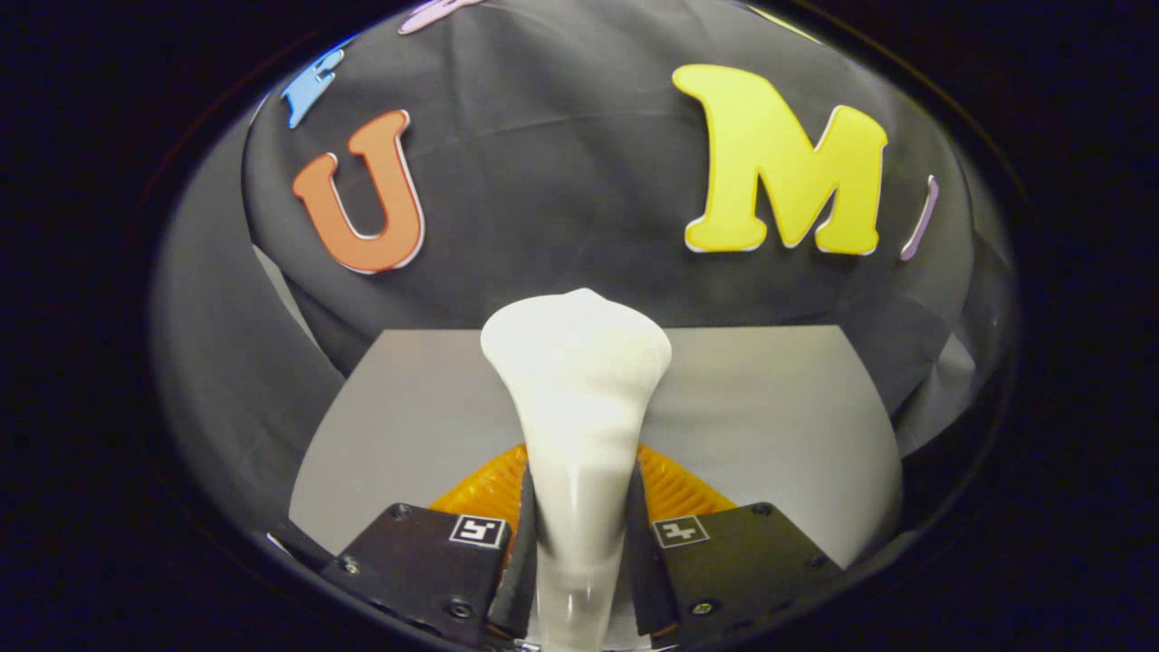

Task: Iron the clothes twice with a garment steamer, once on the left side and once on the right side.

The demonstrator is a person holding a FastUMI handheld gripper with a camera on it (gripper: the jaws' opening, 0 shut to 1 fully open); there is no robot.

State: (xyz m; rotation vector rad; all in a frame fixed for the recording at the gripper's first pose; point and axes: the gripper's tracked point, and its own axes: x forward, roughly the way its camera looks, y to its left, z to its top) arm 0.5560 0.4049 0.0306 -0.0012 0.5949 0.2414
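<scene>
A white garment steamer (578, 398) stands up between my fingers, its narrow handle clamped on both sides and its wide head flaring out beyond the fingertips. My gripper (579, 534) is shut on that handle. The steamer's head rises over a light grey tabletop (770, 407) and reaches up against the black cloth wall behind. No clothing can be made out.
The grey tabletop stretches ahead to the black cloth wall (561, 208) at the back. Grey cloth (226, 362) hangs along the left side and folds in at the right.
</scene>
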